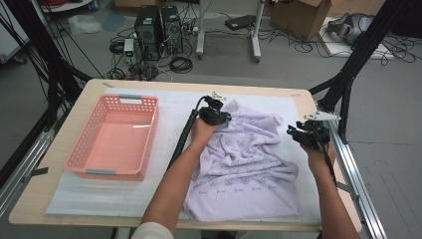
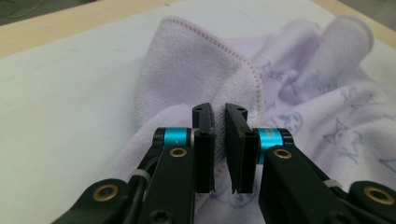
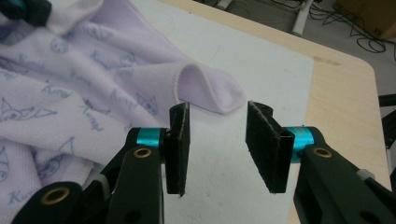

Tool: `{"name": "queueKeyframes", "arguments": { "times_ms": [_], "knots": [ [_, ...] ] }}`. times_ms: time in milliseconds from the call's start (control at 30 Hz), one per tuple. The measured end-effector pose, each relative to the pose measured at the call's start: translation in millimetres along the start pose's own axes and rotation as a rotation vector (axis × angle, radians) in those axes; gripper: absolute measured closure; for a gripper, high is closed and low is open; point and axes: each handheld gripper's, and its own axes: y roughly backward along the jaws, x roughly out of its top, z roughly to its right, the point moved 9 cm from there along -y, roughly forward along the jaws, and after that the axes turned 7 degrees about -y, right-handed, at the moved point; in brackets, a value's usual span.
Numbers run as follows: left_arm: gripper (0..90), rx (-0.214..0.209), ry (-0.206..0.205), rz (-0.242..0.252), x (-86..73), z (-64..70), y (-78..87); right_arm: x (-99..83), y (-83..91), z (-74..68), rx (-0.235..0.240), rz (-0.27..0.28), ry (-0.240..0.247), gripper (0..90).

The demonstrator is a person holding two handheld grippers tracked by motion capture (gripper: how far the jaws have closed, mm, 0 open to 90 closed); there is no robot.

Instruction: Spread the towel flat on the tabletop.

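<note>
Here, a rumpled lilac printed towel (image 1: 249, 159), left gripper (image 2: 219, 121) clamped on its hem, right gripper (image 3: 217, 140) spread wide.

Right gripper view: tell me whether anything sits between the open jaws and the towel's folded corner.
Nothing visible does. The right gripper stands open, with bare white mat between its jaws and the folded corner of the lilac towel just ahead. The left gripper is nearly shut on another towel edge.

Bare mat (image 1: 174, 119) lies open between basket (image 1: 113, 137) and towel (image 1: 244, 159).
</note>
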Motion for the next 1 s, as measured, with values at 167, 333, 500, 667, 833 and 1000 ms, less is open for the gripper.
{"name": "queueKeyframes", "arguments": {
  "times_ms": [167, 333, 500, 667, 833, 1000],
  "knots": [
    [79.8, 0.005, 0.055, 0.019, -1.2, -22.2, 15.7, -1.3, -5.1, -2.7, 0.009, -0.010, 0.002, 59.5],
    [84.1, 0.043, 0.052, 0.017, -1.2, -29.9, 21.3, -3.1, -13.5, -8.2, 0.029, -0.026, -0.006, 59.3],
    [87.5, 0.088, 0.018, -0.018, -6.6, -36.6, 21.7, -6.1, -20.7, -14.5, 0.047, -0.046, -0.002, 58.8],
    [54.4, -0.050, 0.051, 0.036, -1.4, -17.4, 13.6, -6.5, -21.6, -13.0, 0.049, -0.046, -0.010, 58.8],
    [48.7, -0.018, -0.045, 0.015, 0.0, -1.8, 1.1, -6.2, -20.1, -14.7, 0.055, -0.047, 0.002, 59.0],
    [68.5, 0.134, -0.129, -0.075, -9.0, -11.9, -4.1, -4.8, -16.2, -15.7, 0.069, -0.039, -0.010, 58.9]
  ]
}}
